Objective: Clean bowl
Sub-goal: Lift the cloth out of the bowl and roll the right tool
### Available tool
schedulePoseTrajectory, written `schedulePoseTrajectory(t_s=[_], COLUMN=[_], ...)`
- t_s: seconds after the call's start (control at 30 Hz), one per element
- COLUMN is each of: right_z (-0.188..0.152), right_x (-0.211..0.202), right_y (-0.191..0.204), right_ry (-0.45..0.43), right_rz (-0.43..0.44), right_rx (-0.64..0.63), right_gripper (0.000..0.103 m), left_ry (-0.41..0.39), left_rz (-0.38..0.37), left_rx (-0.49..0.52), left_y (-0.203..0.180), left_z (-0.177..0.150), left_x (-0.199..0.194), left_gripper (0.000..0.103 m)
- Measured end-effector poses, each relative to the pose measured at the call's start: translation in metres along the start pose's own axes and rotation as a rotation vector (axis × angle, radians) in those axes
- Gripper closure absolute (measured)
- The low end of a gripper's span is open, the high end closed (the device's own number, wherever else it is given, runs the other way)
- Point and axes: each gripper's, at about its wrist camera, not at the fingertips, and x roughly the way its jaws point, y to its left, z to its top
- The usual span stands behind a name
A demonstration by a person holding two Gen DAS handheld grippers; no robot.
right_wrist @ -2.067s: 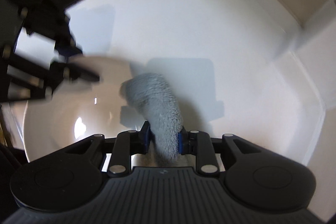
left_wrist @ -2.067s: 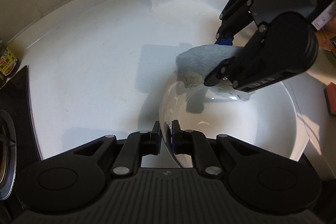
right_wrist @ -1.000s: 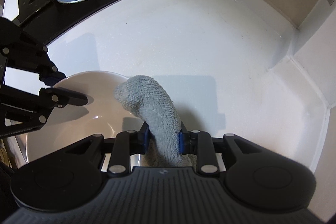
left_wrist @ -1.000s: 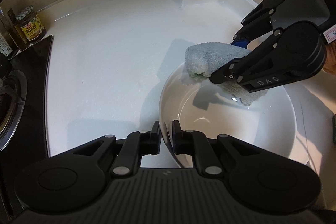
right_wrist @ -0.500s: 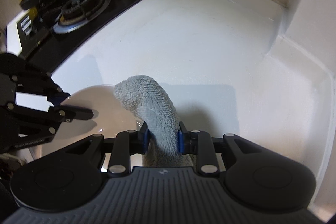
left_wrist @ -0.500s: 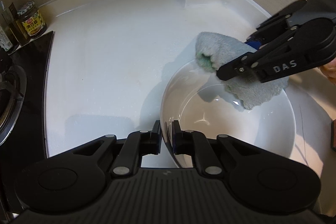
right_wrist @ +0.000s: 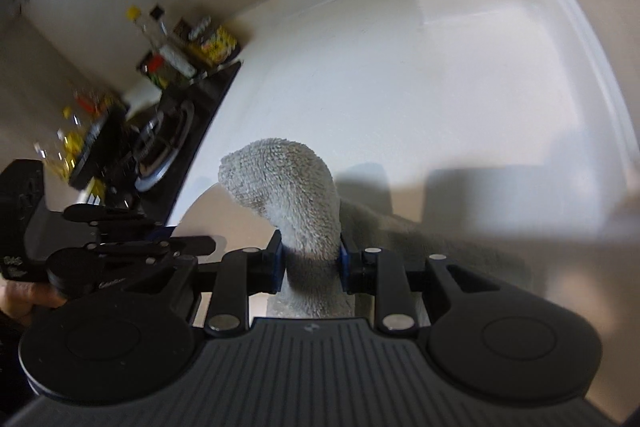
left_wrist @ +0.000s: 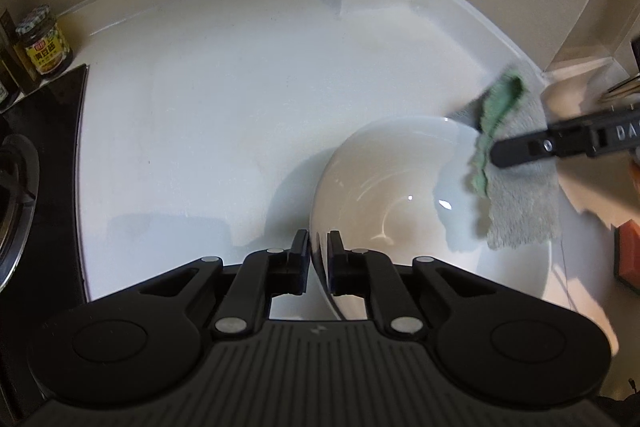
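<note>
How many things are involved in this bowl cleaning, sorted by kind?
Bowls: 1, white bowl
Cloths: 1, grey-green cloth
Hand-held grippers: 2, left hand-held gripper and right hand-held gripper
Total: 4

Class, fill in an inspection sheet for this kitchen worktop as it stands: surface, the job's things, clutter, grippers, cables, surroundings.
Surface: white counter, bare around the bowl.
Job's things: white bowl; grey cloth with a green side, hanging over its far rim.
Clutter: jar and bottles by the wall.
Grippers: left gripper clamped on the bowl's near rim; right gripper shut on the cloth.
Cables: nothing seen.
Surroundings: black gas hob, beige walls.
</note>
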Motion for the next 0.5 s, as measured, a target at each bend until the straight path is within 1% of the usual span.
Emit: schedulePoseTrajectory(t_s=[0.13,0.27,0.4,0.43,0.47,0.5], right_z=[-0.02,-0.033,-0.043,-0.044,-0.045,-0.045], right_x=[-0.013,-0.019,-0.024,-0.026,-0.028,-0.03], right_y=[-0.015,-0.028,-0.039,-0.041,-0.042,-0.043], right_ry=[-0.075,-0.144,-0.198,-0.212,-0.229,-0.242], right_rz=[0.048,0.107,0.148,0.154,0.144,0.113], right_rx=[0.105,0.226,0.312,0.327,0.334,0.333], right_gripper=[0.08,0.08,0.081,0.083,0.088,0.088], left_ry=[0.002,0.021,0.026,0.027,0.027,0.026], left_rz=[-0.002,-0.006,0.001,0.002,0.004,0.005], left_rx=[0.024,0.054,0.086,0.091,0.092,0.094], left_y=[0.0,-0.004,-0.006,-0.007,-0.008,-0.008], left_z=[0.007,0.012,0.013,0.013,0.013,0.012], left_x=[0.0,0.005,0.004,0.004,0.003,0.003], left_gripper=[0.096,0.097,0.098,0.098,0.098,0.098])
